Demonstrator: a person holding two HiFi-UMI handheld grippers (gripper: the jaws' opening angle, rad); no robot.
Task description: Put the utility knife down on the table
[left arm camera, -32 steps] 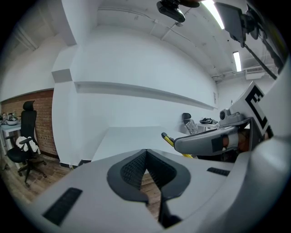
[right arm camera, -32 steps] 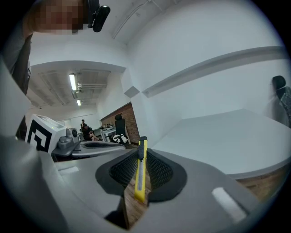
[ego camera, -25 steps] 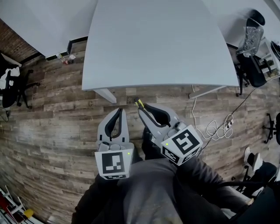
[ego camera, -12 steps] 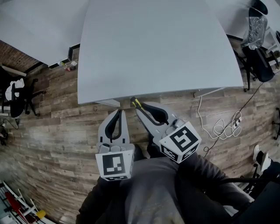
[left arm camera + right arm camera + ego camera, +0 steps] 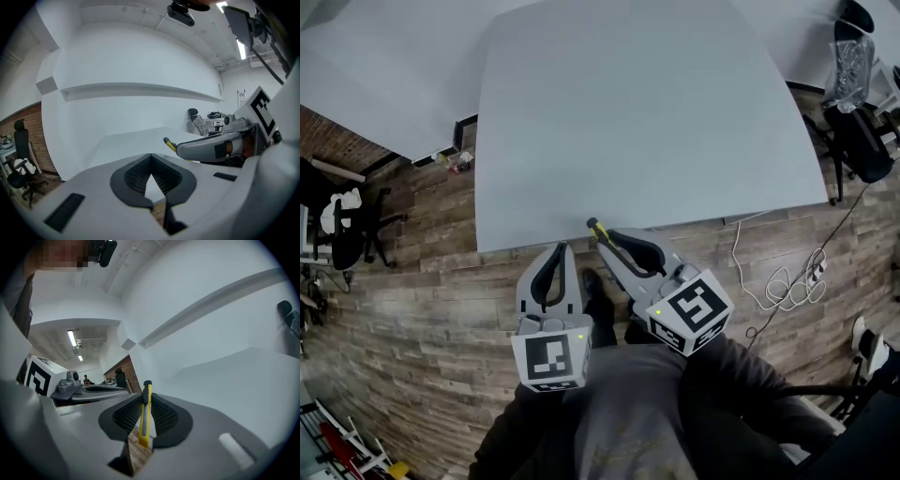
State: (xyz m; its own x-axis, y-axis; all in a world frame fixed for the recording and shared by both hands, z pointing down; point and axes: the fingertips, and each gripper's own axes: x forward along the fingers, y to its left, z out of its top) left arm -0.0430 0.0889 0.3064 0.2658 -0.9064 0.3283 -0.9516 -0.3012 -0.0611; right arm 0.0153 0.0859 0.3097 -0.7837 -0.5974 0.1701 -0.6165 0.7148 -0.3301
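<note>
Utility knife (image 5: 596, 229): in the head view its yellow tip pokes out of the right gripper (image 5: 607, 244) and now just reaches the near edge of the desk (image 5: 637, 112). A second ago a strip of wooden floor (image 5: 412, 300) lay between them. The approach looks nearly done and the set-down not yet begun. The left gripper (image 5: 558, 251) hangs just beside it, over the floor. An office chair (image 5: 342, 220) at far left and a white cable (image 5: 778, 281) at right are well apart from the grippers, and nothing on the desk bars the way.

In the left gripper view, the left gripper (image 5: 151, 161) has its jaws closed on nothing. The knife's tip (image 5: 169, 144) shows at right, against the desk (image 5: 136, 138).

In the right gripper view, the right gripper (image 5: 146, 398) has its jaws clamped on the utility knife (image 5: 146, 416), which stands on edge, with the desk (image 5: 243, 376) ahead.
</note>
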